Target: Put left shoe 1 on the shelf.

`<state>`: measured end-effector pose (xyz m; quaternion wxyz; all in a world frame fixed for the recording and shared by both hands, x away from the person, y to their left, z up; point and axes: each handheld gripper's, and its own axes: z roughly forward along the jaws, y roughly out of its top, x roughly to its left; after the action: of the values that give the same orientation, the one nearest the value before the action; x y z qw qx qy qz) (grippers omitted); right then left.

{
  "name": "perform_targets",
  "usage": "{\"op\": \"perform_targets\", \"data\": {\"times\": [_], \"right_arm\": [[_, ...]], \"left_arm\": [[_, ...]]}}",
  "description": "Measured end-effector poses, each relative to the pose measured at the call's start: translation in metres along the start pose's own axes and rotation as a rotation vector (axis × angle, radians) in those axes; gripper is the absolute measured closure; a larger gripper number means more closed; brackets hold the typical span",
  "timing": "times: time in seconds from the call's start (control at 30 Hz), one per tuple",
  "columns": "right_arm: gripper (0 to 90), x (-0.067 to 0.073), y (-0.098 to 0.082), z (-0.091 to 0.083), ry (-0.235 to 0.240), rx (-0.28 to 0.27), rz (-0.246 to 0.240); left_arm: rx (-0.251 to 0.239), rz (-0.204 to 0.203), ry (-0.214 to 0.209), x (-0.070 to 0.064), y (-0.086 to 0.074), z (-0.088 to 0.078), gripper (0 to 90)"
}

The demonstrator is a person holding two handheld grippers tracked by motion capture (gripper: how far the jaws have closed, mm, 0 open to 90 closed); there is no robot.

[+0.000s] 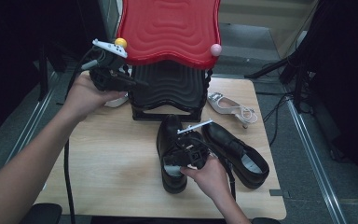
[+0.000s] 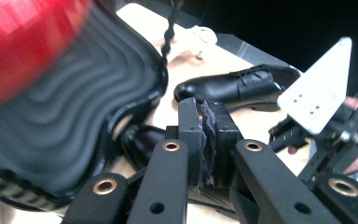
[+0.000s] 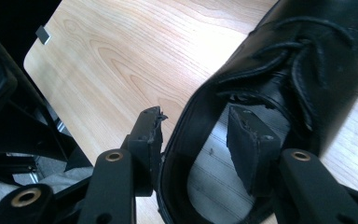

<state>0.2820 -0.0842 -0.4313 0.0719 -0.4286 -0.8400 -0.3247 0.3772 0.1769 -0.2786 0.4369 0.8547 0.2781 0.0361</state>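
At the near middle of the table [image 1: 112, 163], your right tool [image 3: 193, 135] straddles the heel rim of the left black shoe [image 1: 170, 154], jaws apart, one inside, one outside. The shoe's toe points away toward the rack [image 1: 168, 88]; your left tool [image 2: 204, 135] is pinched shut, empty, up by the rack.

A red-and-black tiered shoe rack [image 1: 168, 56] stands at the table's [image 1: 112, 158] back; a white heeled sandal [image 1: 230, 107] lies right of it.
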Motion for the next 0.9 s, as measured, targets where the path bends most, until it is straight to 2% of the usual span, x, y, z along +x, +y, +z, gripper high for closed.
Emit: {"op": "perform_targets", "data": {"times": [0.13, 0.17, 0.2, 0.3, 0.33, 0.4, 0.43, 0.47, 0.53, 0.63, 0.9], "right_arm": [[55.2, 0.002, 0.001, 0.005, -0.005, 0.01, -0.012], [54.3, 0.002, 0.001, 0.008, -0.008, 0.017, -0.017], [54.3, 0.002, 0.001, 0.008, -0.008, 0.017, -0.017], [54.3, 0.002, 0.002, 0.012, -0.005, 0.026, -0.019], [54.3, 0.001, 0.002, 0.015, -0.006, 0.032, -0.017], [54.4, 0.002, 0.002, 0.018, -0.009, 0.038, -0.023], [54.4, 0.002, 0.002, 0.018, -0.009, 0.038, -0.023], [54.4, 0.003, 0.0, 0.021, -0.011, 0.038, -0.03], [54.5, 0.004, 0.0, 0.023, -0.008, 0.041, -0.028], [54.5, 0.004, -0.002, 0.032, -0.001, 0.055, -0.023], [54.5, 0.006, 0.002, 0.046, -0.002, 0.07, -0.015]], "left_arm": [[-0.013, 0.0, 0.012, 0.005, 0.016, -0.004, 87.1], [-0.016, 0.005, 0.02, 0.007, 0.025, -0.004, 87.4], [-0.016, 0.005, 0.02, 0.007, 0.025, -0.004, 87.5], [-0.027, 0.016, 0.026, 0.009, 0.043, -0.001, 87.5], [-0.039, 0.017, 0.012, 0.011, 0.053, 0.0, 87.6], [-0.049, 0.02, 0.01, 0.014, 0.065, 0.002, 87.7], [-0.049, 0.02, 0.01, 0.014, 0.065, 0.002, 87.8], [-0.035, 0.037, 0.024, 0.014, 0.077, 0.005, 87.8], [-0.029, 0.046, 0.025, 0.014, 0.082, 0.007, 87.8], [-0.014, 0.055, 0.034, 0.019, 0.1, 0.017, 87.8], [0.02, 0.021, 0.079, 0.035, 0.106, 0.031, 87.6]]}}
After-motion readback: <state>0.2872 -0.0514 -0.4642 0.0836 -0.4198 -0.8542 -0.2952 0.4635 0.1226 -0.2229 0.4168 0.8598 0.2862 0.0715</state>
